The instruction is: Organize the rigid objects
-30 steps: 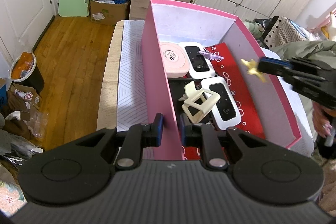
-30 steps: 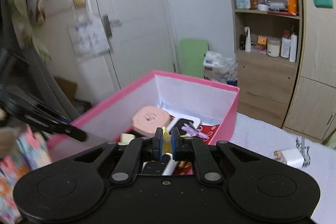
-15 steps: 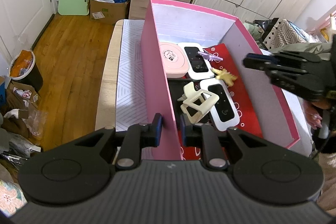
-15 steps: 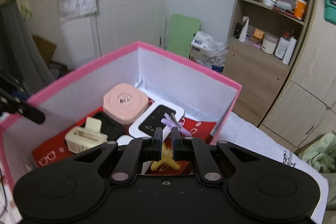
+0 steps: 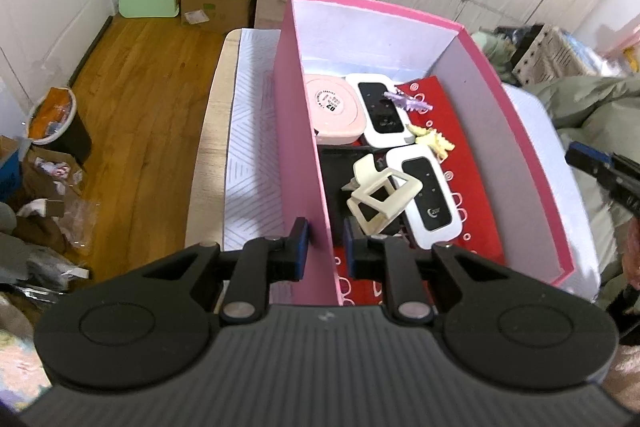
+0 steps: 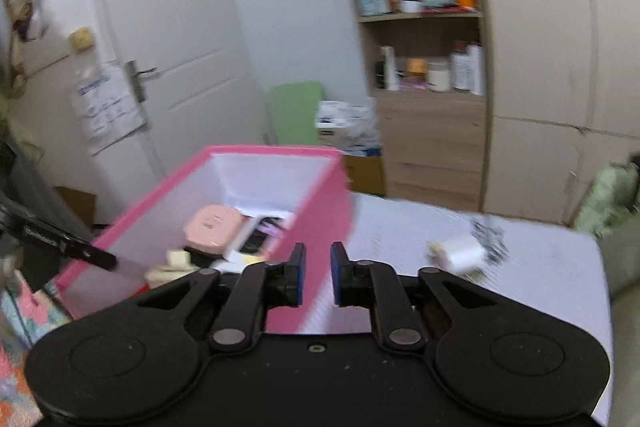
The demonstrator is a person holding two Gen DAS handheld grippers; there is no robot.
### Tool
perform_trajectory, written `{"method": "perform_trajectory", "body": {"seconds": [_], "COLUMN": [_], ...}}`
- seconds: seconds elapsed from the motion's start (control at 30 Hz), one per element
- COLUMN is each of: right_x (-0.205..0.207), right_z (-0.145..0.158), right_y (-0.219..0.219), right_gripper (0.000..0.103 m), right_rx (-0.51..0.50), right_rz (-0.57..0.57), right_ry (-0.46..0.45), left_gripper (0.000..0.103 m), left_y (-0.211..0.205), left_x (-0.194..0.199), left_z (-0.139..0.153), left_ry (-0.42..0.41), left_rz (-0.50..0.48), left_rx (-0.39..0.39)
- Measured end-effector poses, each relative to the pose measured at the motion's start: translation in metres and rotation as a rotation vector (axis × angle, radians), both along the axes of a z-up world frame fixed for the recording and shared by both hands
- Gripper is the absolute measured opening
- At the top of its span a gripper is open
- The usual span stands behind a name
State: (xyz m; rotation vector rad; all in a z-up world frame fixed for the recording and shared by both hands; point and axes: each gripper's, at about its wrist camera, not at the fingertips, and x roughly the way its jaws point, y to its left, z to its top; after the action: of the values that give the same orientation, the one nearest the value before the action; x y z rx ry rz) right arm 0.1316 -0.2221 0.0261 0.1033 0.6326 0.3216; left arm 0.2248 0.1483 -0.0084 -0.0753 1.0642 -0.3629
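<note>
A pink box [image 5: 304,131] stands on the table, and my left gripper [image 5: 324,247] is shut on its near left wall. Inside lie a pink round case [image 5: 334,107], two white pocket routers [image 5: 380,107] [image 5: 430,199], a purple clip [image 5: 408,103], a cream claw clip [image 5: 380,195] and a yellow clip [image 5: 434,143] on a red liner [image 5: 476,195]. My right gripper [image 6: 318,275] hovers outside the box's right wall [image 6: 320,211]. Its jaws are opening with nothing between them. Its fingers [image 5: 588,163] show at the right edge of the left wrist view.
A white charger block [image 6: 460,251] and a small metal item [image 6: 488,235] lie on the patterned table cover [image 6: 540,267] right of the box. Left of the table are wooden floor and a bin [image 5: 56,123]. Shelves and wardrobes stand behind.
My right gripper let the yellow clip drop into the box, then drew back to the right, outside the wall, with its jaws parting. The left gripper kept its hold on the wall.
</note>
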Motion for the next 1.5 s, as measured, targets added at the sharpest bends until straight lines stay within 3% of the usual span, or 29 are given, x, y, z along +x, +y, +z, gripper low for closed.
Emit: {"method": "perform_trajectory", "body": {"seconds": [0.07,0.23,0.3,0.4,0.57,0.77,0.87,0.9,0.97,1.1,1.3,1.4,1.5], "right_x": [-0.009,-0.014,-0.014,-0.006,0.018,0.059,0.064,0.063,0.058,0.047,0.032,0.027,0.024], "right_z": [-0.016,-0.053,-0.062,-0.066,-0.076,-0.100,-0.103,-0.103,-0.102,-0.101,-0.097,-0.086,-0.067], "right_y": [-0.009,-0.032,-0.031,-0.030,-0.033,-0.028,-0.028,-0.027,-0.029,-0.040,-0.047,-0.043,-0.035], "right_gripper": [0.023,0.023,0.023,0.024,0.036,0.038,0.035,0.018,0.007,0.007,0.007,0.007,0.007], "right_rx": [-0.063,-0.088,-0.122,-0.091,-0.013,0.009,0.025,0.032,0.082,0.247,0.497,0.545,0.530], "right_rz": [-0.038,-0.169,-0.184,-0.195,-0.219,-0.329,-0.406,-0.416,-0.424,-0.419,-0.348,-0.317,-0.285], "right_ry": [0.001,0.056,0.060,0.070,0.090,0.171,0.134,0.129,0.129,0.145,0.146,0.130,0.099], "left_gripper": [0.016,0.016,0.016,0.016,0.016,0.016,0.016,0.016,0.016,0.016,0.016,0.016,0.016], "left_y": [-0.006,-0.010,-0.017,-0.023,-0.024,-0.012,-0.007,-0.005,-0.002,-0.004,0.002,0.006,0.009], "left_x": [0.002,0.010,0.008,0.007,0.007,0.018,0.019,0.019,0.019,0.016,0.019,0.018,0.017], "left_z": [0.001,0.004,0.005,0.005,0.006,0.000,-0.002,-0.002,-0.002,-0.002,-0.003,-0.004,-0.005], "left_ry": [0.009,0.054,0.041,0.032,0.032,0.056,0.057,0.059,0.059,0.041,0.050,0.049,0.045], "left_rz": [-0.009,-0.008,-0.029,-0.039,-0.043,-0.049,-0.054,-0.057,-0.060,-0.077,-0.071,-0.064,-0.049], "left_rx": [0.034,0.058,0.101,0.137,0.122,0.068,0.047,0.040,0.027,0.043,0.008,-0.013,-0.036]}}
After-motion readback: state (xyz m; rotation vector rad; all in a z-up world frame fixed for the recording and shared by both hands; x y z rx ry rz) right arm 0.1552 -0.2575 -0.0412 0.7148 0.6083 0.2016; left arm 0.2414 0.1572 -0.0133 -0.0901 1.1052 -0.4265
